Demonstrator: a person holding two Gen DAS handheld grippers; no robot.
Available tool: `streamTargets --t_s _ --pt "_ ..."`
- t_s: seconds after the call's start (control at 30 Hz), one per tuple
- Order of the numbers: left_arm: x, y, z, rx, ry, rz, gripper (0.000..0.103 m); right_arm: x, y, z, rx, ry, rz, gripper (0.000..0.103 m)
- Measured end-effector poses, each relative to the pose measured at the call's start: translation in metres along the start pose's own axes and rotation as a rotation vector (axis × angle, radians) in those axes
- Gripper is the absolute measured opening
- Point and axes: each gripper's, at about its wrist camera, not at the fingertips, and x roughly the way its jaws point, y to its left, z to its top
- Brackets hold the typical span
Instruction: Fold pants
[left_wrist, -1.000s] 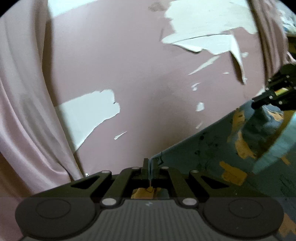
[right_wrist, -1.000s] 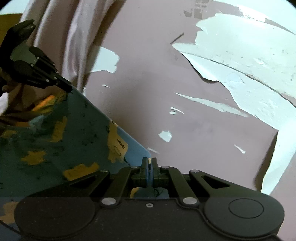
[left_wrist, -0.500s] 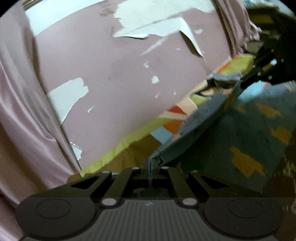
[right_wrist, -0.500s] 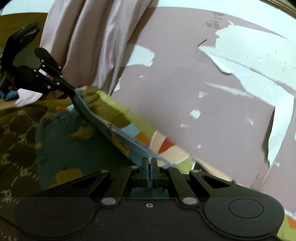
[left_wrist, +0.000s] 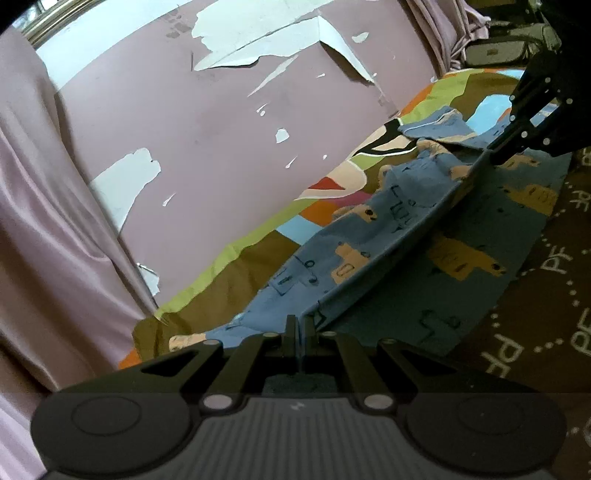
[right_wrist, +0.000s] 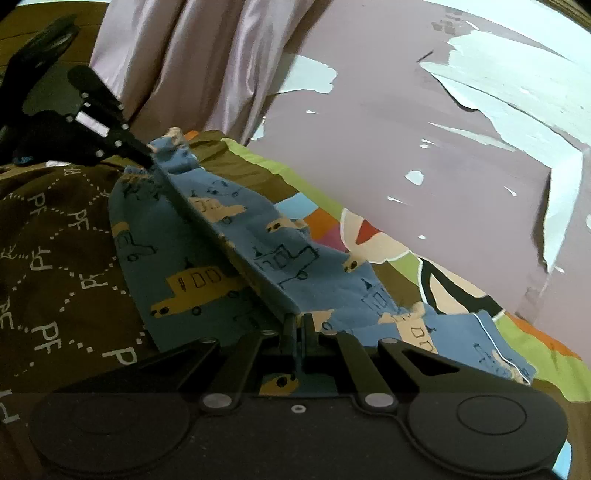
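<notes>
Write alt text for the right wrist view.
The right gripper is shut on the blue car-print pants, whose taut edge runs to the left gripper at upper left. The pants hang over a patterned bedspread by a peeling pink wall.

pants (left_wrist: 373, 236) on bedsheet (left_wrist: 236, 273), wall (left_wrist: 207, 122) behind, curtain (left_wrist: 44, 221) left of wall
</notes>
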Motion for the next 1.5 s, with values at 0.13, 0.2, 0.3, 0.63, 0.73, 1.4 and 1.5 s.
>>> streamTargets --t_s 0.13,0.2,0.3,0.63,0.73,1.4,1.5 --pt "-0.003 -0.008 -0.007 0.000 0.009 -0.020 0.001 -0.013 0.004 -0.006 -0.005 0.014 -0.014 0.000" --pt "0.000 -0.010 -0.013 0.001 0.027 -0.030 0.001 -0.014 0.008 -0.014 -0.003 0.038 -0.012 0.000" --pt "0.001 -0.011 -0.018 -0.015 0.045 -0.042 0.001 -0.012 0.014 -0.022 -0.001 0.067 -0.002 0.000" --pt "0.001 -0.013 -0.016 0.000 0.053 -0.038 0.001 -0.003 0.027 -0.022 -0.141 0.026 -0.032 0.020" --pt "0.000 -0.014 -0.016 0.001 0.052 -0.037 0.001 0.002 0.035 -0.021 -0.236 0.007 -0.034 0.021" --pt "-0.014 -0.013 -0.017 0.006 0.047 -0.060 0.001 -0.009 0.048 -0.015 -0.353 0.046 0.011 0.000" --pt "-0.011 -0.017 -0.020 0.026 0.064 -0.063 0.001 -0.007 0.055 -0.021 -0.370 0.063 0.008 0.000"
